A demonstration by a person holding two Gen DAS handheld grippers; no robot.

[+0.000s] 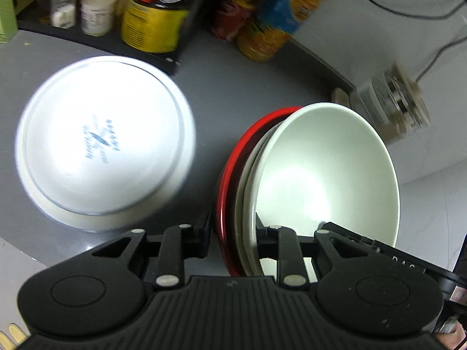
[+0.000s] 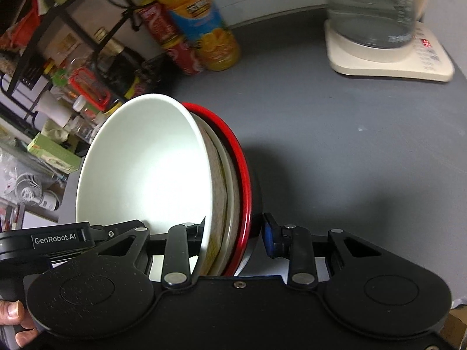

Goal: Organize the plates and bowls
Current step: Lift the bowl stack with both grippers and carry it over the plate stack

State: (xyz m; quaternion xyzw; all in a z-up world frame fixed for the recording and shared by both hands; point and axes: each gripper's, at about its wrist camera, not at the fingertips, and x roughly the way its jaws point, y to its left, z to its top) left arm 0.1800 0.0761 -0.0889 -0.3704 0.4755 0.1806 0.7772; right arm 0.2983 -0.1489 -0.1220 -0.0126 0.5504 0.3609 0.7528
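A nested stack of bowls hangs tilted above the grey table (image 2: 350, 145): a white bowl (image 1: 321, 175) innermost, a beige one behind it, and a red-rimmed black bowl (image 1: 230, 175) outermost. My left gripper (image 1: 233, 233) is shut on the stack's near rim, one finger inside the white bowl and one outside the red rim. From the opposite side my right gripper (image 2: 235, 236) clamps the same stack, white bowl (image 2: 140, 175) and red rim (image 2: 245, 175) between its fingers. A white dish (image 1: 102, 143) with a blue mark, seemingly bottom up, lies on the table to the left.
At the table's back stand an orange juice bottle (image 1: 280, 14), red cans (image 1: 233, 14), a yellow tin (image 1: 149, 26) and jars (image 1: 96, 14). A glass kettle on a cream base (image 2: 379, 29) stands far right. A cluttered rack (image 2: 73, 73) fills the left.
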